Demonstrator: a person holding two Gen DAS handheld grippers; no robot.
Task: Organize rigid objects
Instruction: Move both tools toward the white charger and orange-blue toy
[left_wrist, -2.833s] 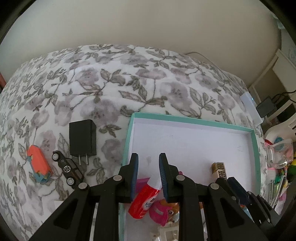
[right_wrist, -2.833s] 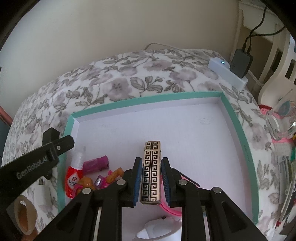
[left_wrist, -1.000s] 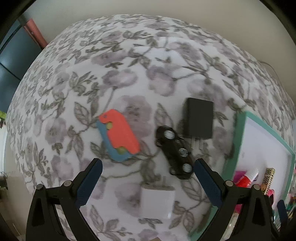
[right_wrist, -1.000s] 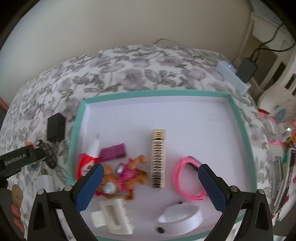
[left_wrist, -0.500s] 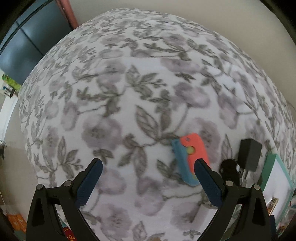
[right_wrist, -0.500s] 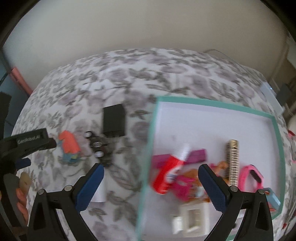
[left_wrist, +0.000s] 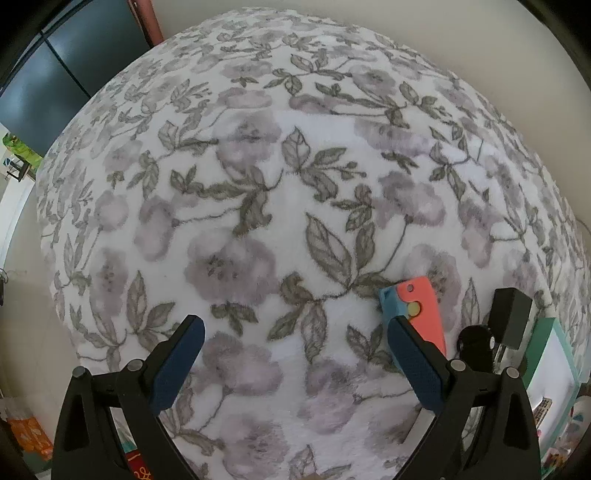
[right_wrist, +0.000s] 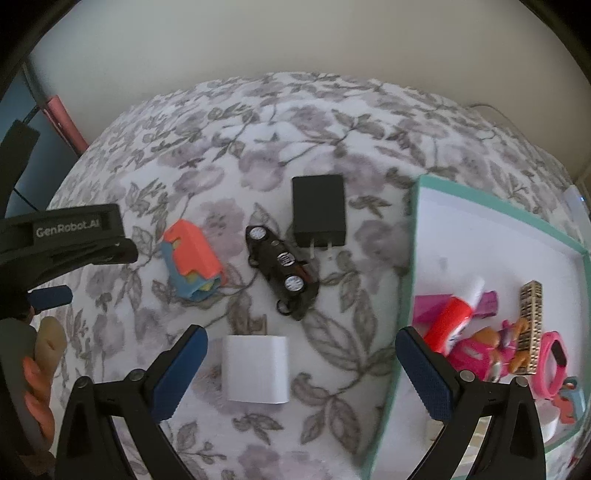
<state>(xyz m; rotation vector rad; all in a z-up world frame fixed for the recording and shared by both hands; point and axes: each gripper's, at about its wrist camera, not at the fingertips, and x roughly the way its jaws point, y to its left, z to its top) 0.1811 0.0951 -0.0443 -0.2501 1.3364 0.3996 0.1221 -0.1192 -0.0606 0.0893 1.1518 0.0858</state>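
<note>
Right wrist view ran, from its left edge, from the person's hand (right_wrist: 35, 369) on a grey handle to the left gripper (right_wrist: 70, 254), whose black body carried the lettering "GenRobot.AI" and which hung over the floral bedspread (right_wrist: 295, 122). Next came a coral and blue folding toy (right_wrist: 192, 258) lying on the cloth, then a white charger block (right_wrist: 256, 369) nearer the camera, a black toy car (right_wrist: 282, 269) lying on its back with wheels up, and a black plug adapter (right_wrist: 319, 210) with its prongs just beside the car. All four lay on the bedspread, outside the box. The right gripper (right_wrist: 301, 373) stood wide apart and empty, its blue pads on either side of the white charger block without touching it. Further right sat the teal-rimmed box (right_wrist: 406, 295), holding a red and white tube (right_wrist: 454, 314), a magenta block (right_wrist: 432, 306), a pink doll figure (right_wrist: 480, 350), a gold patterned lighter (right_wrist: 530, 325) and a pink band (right_wrist: 556, 365), crowded together in its near part.

Left wrist view showed mostly bare bedspread (left_wrist: 258, 184) between the spread, empty fingers of the left gripper (left_wrist: 291, 365). To the right, the folding toy (left_wrist: 421, 310) was partly covered by the right-hand finger (left_wrist: 413, 362), followed by the toy car (left_wrist: 476, 339), the plug adapter (left_wrist: 511, 317) and a sliver of the box (left_wrist: 543, 339) at the frame edge.
</note>
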